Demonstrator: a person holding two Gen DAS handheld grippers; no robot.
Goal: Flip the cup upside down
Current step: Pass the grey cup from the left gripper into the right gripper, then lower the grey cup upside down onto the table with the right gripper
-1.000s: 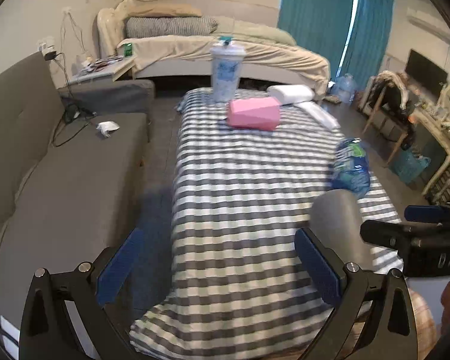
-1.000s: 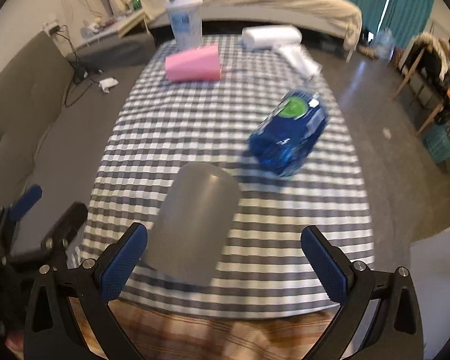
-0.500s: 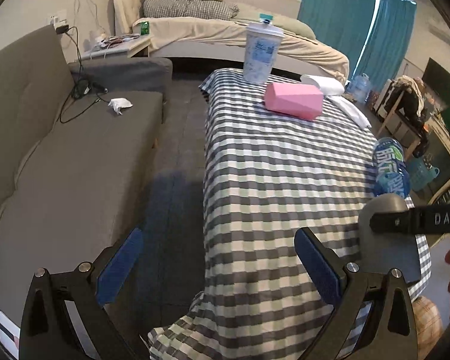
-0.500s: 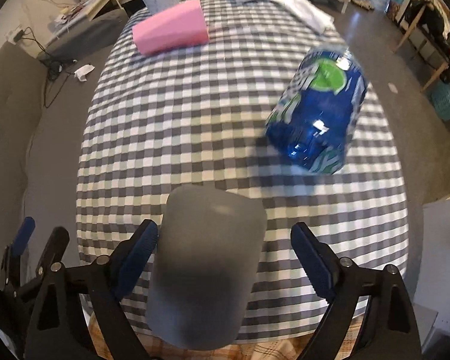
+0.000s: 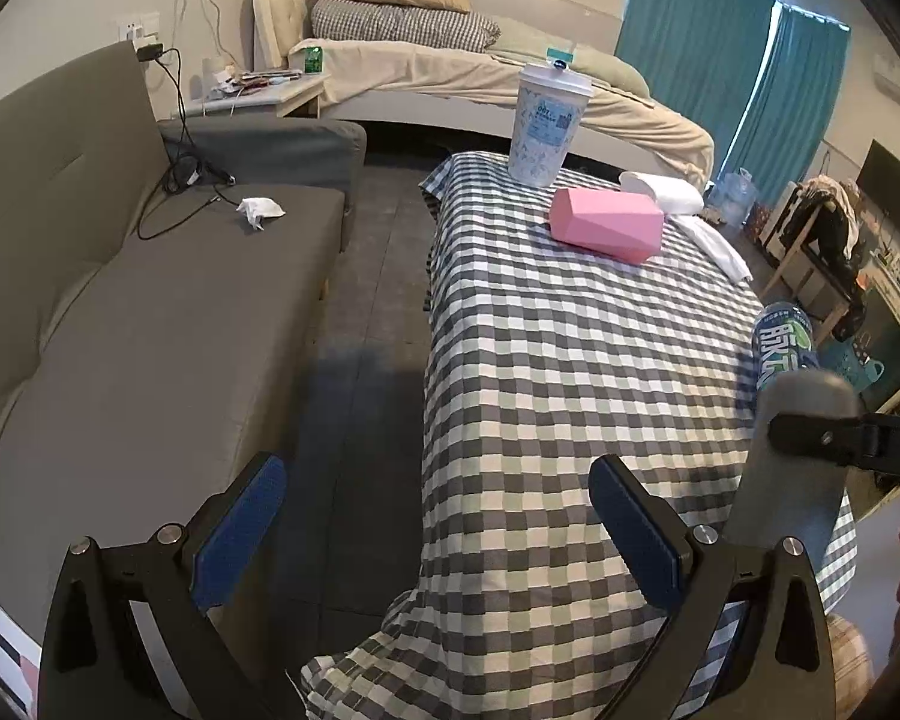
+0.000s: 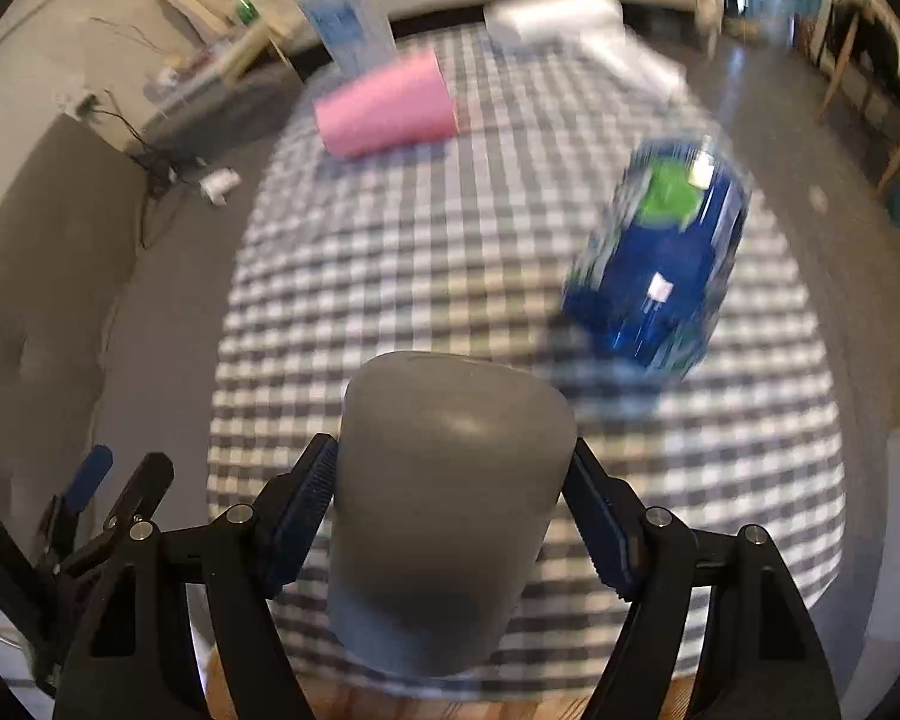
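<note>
A plain grey cup [image 6: 444, 504] stands with its closed end up near the front edge of the checked table [image 6: 390, 276]. My right gripper [image 6: 450, 498] is shut on the cup, one blue pad on each side. The cup also shows at the right of the left wrist view [image 5: 792, 456] with a right finger across it. My left gripper [image 5: 432, 534] is open and empty, hanging over the table's front left corner and the floor.
A blue drink bottle [image 6: 660, 258] stands just behind and right of the cup. A pink tissue box [image 5: 606, 231], a tall lidded cup [image 5: 543, 123] and white cloths [image 5: 678, 204] sit at the far end. A grey sofa [image 5: 120, 312] runs along the left.
My right gripper has moved in around the grey cup and closed on it. My left gripper has swung left, off the table's front edge.
</note>
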